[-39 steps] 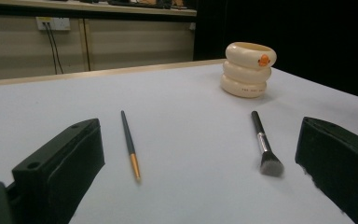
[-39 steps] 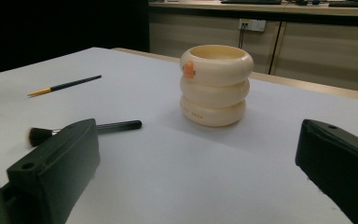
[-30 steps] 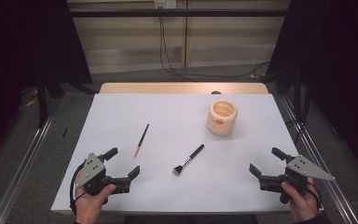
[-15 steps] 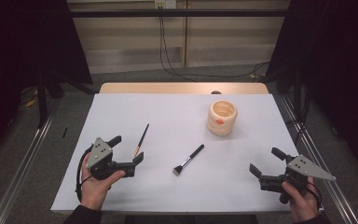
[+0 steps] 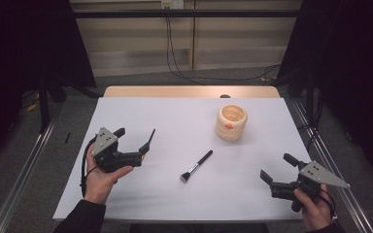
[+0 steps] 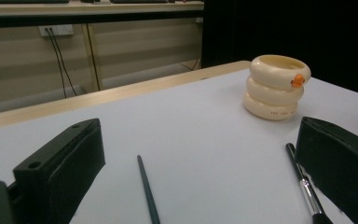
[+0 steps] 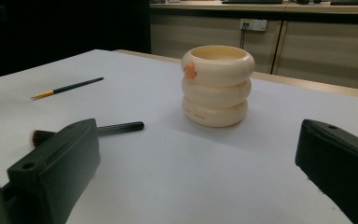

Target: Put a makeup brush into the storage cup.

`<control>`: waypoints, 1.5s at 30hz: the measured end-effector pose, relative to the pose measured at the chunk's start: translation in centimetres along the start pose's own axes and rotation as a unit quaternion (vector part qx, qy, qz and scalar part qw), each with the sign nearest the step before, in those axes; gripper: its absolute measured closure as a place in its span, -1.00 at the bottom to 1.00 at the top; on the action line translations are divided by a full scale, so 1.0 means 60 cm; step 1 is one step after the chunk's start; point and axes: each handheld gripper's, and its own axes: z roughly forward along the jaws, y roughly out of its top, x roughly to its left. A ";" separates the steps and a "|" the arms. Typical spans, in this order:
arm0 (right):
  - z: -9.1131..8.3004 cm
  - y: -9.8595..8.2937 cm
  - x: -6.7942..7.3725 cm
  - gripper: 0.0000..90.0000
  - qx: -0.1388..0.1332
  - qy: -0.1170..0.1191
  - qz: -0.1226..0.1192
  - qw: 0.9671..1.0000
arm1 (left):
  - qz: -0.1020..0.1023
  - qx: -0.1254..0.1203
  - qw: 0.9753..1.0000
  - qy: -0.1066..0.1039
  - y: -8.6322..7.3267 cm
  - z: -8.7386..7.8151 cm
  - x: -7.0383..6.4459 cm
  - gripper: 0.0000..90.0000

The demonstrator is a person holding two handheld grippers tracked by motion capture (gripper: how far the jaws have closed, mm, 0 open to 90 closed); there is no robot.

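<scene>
My left gripper (image 5: 135, 137) stands open over the left part of the white table (image 5: 184, 116). In the left gripper view, a thin dark paintbrush (image 6: 147, 196) lies on the sheet between its spread jaws (image 6: 191, 172), untouched. A black makeup brush (image 5: 196, 166) lies mid-table, and its handle (image 6: 303, 186) runs beside the right-hand jaw. A cream ringed cup (image 5: 231, 122) with an orange spot stands upright at the back right. My right gripper (image 5: 276, 166) is open near the front right corner, holding nothing and facing the cup (image 7: 216, 86) and the makeup brush (image 7: 116, 127).
A wooden strip (image 5: 175, 91) borders the table's far edge. Metal rails (image 5: 34, 155) run along both sides on the floor, and cables (image 5: 175, 53) hang down the wall behind. Dark curtains flank the table.
My left gripper has moved forward and to the right from the front left edge, until its jaws straddle the thin paintbrush. The right gripper has stayed put.
</scene>
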 end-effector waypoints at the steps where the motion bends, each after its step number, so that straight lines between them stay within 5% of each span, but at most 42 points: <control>1: 0.000 0.000 0.000 -1.00 0.000 0.000 0.000 1.000 | 0.003 -0.007 1.000 -0.001 0.004 0.002 0.001 -0.97; 8: 0.000 0.000 0.001 -1.00 0.002 0.001 0.002 1.000 | 0.024 -0.040 0.999 -0.008 0.018 0.019 0.007 -0.90; 21: 0.000 0.000 0.000 -1.00 -0.002 -0.002 0.002 1.000 | 0.037 -0.037 0.999 0.006 0.040 0.061 0.019 -0.82; 29: 0.000 0.000 0.000 -1.00 -0.002 0.001 0.003 1.000 | 0.025 -0.031 0.999 0.011 0.055 0.091 0.027 -0.82; 35: 0.000 0.000 0.000 -1.00 0.001 0.001 0.003 1.000 | 0.019 -0.020 1.000 0.014 0.051 0.107 0.037 -0.79; 45: 0.000 0.000 0.001 -1.00 0.001 0.005 0.004 1.000 | 0.012 0.051 0.998 0.021 0.061 0.116 0.050 -0.81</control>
